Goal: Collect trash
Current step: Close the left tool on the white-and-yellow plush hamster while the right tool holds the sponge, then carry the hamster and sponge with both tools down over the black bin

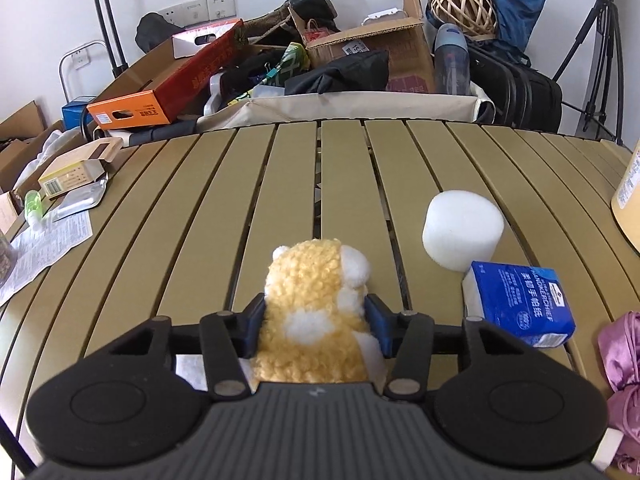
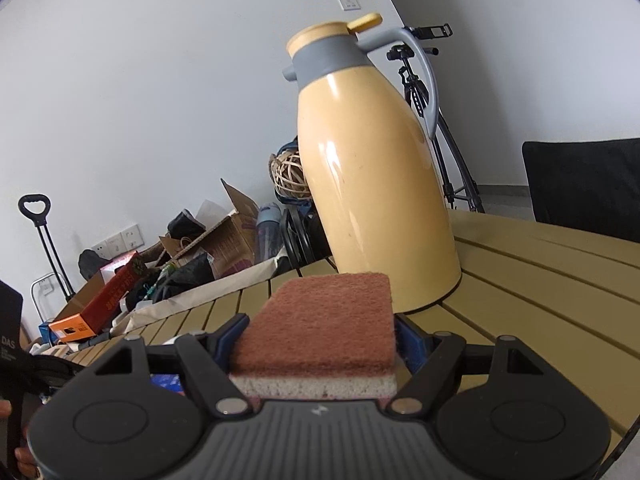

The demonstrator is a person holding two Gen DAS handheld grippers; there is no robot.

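Plush toy (image 1: 316,312) upright (clamped in left gripper (image 1: 316,320)); right gripper (image 2: 320,340) clamps sponge (image 2: 324,320) flat.

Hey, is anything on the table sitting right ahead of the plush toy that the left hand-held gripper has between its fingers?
Nothing directly ahead. The left hand-held gripper has the yellow plush toy between its fingers, and the slatted table beyond it is bare. The white foam cylinder and blue tissue pack sit off to the right.
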